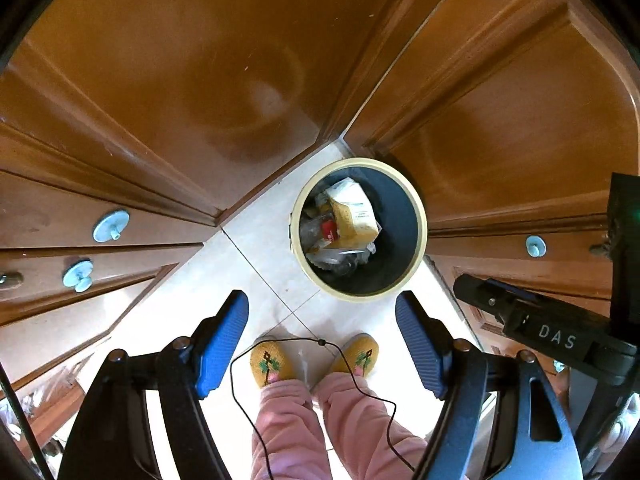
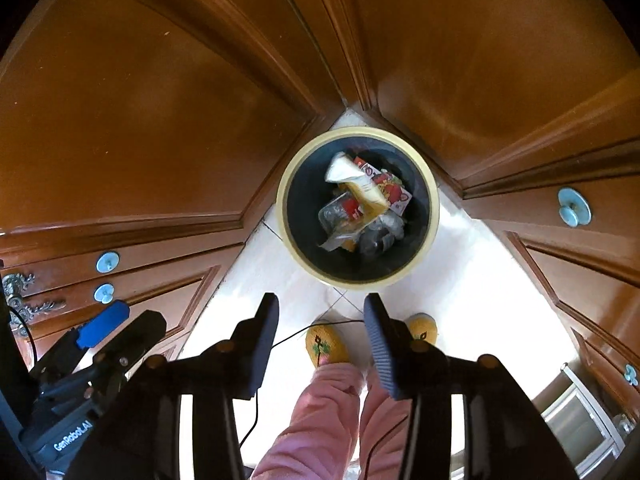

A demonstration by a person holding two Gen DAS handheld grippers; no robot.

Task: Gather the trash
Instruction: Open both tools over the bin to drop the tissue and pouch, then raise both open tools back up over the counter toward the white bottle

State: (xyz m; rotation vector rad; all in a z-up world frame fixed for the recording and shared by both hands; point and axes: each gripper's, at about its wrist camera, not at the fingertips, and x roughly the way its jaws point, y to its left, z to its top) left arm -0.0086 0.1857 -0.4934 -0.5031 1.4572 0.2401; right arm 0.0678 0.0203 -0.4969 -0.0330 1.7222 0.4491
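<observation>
Both grippers point down at the floor with nothing between their fingers: the left gripper, with blue ribbed pads, stands wide open, and the right gripper, with dark pads, is parted about half as far. White letters "DAS" show on the right gripper's body in the left wrist view, and "GenRobot.AI" on the left gripper's body in the right wrist view. Ahead of both stands the bin, round, with a cream rim and dark inside, on pale floor tiles in a corner between brown wooden cabinets with light blue knobs. The trash lies inside the bin: a yellow and white packet with a small printed label too fine to read, a red and white wrapper, clear crumpled plastic. Below the fingers are pink trouser legs and yellow slippers with a flower pattern, and a thin black cable.
</observation>
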